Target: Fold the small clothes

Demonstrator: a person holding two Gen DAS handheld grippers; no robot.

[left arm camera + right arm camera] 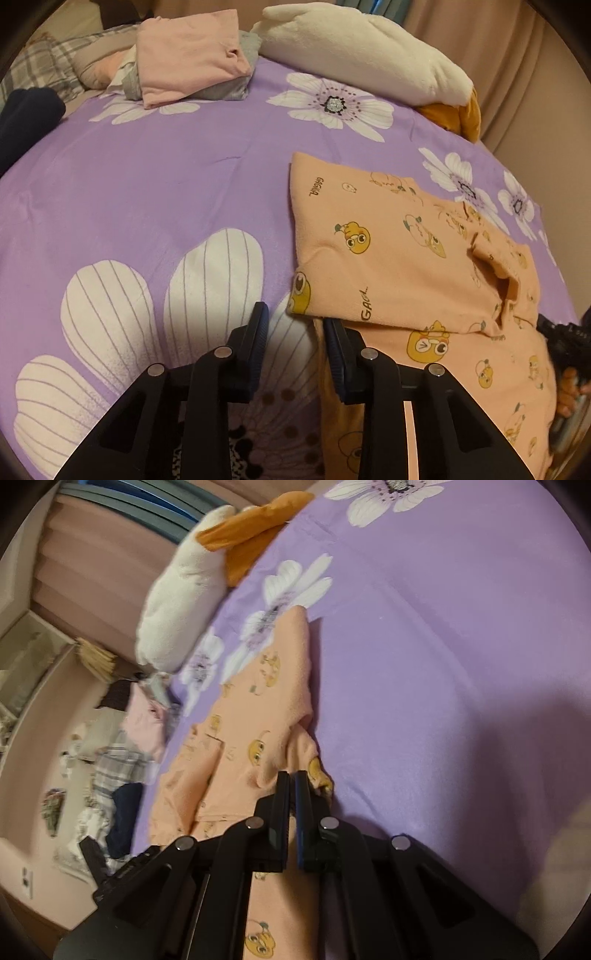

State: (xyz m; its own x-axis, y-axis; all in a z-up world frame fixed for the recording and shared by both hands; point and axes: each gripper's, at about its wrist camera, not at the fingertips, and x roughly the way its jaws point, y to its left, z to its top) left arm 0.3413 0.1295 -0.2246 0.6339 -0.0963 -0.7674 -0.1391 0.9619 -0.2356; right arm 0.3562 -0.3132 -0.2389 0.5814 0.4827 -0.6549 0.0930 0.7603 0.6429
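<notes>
Left wrist view, left gripper wide open, holding nothing, at near edge of peach shirt lying part-folded on purple bedspread; right gripper closed, pinching shirt fold

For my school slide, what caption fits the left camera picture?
Open left tool beside a peach cartoon-print cotton shirt on a purple flowered bedsheet.

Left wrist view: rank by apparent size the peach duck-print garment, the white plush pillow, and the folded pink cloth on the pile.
1. Peach duck-print garment, nearest the camera, which inflates it.
2. White plush pillow.
3. Folded pink cloth, farthest away, so its true size is unsure.
</notes>
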